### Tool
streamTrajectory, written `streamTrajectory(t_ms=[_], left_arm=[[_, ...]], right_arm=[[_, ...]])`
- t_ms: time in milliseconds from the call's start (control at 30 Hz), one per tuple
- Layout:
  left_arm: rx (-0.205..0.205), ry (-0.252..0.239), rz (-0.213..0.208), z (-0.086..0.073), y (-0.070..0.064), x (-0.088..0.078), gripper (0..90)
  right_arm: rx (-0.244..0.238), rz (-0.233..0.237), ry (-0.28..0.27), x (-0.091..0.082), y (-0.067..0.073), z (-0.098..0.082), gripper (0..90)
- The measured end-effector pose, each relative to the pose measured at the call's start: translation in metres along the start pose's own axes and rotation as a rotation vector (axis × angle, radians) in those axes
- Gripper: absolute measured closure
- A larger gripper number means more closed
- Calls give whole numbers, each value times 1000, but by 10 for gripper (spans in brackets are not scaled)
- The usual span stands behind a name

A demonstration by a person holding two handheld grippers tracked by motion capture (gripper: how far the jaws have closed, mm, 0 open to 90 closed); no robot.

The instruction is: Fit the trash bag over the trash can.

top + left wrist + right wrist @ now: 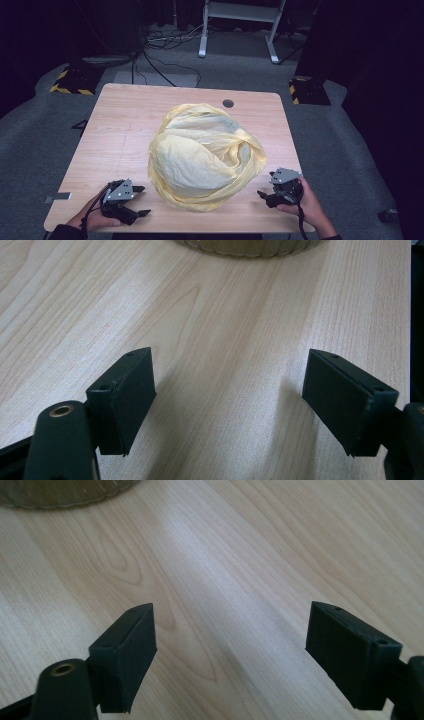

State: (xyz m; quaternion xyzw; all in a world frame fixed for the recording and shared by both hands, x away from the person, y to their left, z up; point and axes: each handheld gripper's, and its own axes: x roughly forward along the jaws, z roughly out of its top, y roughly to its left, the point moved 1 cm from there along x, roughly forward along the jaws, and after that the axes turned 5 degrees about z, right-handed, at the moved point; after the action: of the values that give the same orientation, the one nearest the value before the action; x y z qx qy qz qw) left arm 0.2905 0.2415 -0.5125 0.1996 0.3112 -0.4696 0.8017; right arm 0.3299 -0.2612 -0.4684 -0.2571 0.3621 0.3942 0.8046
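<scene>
Flanking the yellow cloth [205,157] at the table's [120,115] near edge, left gripper [141,201] and right gripper [263,196] stand spread, empty, about equally near.

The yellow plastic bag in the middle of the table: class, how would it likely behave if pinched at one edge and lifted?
The yellow plastic bag looks thin and translucent, with soft creases, so it would probably hang floppy rather than hold its shape. It lies puffed up, so it is likely very light and may slide on the smooth wooden table when pushed. Its film could slip from a loose pinch.

Yellow cloth [247,247] cut off by top edge.
</scene>
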Motion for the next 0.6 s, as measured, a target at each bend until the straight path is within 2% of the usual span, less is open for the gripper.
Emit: streamTrajectory(t_ms=[267,400,533,600], left_arm=[[4,-1,2,0,0,0,210],[-1,2,0,0,0,0,211],[-2,1,-2,0,0,0,211],[-3,0,-4,0,1,0,211]], right_arm=[[46,20,-19,5,3,-19,203],[101,34,-54,7,1,-25,207],[134,68,-78,9,2,-32,207],[138,69,-86,11,4,-35,207]])
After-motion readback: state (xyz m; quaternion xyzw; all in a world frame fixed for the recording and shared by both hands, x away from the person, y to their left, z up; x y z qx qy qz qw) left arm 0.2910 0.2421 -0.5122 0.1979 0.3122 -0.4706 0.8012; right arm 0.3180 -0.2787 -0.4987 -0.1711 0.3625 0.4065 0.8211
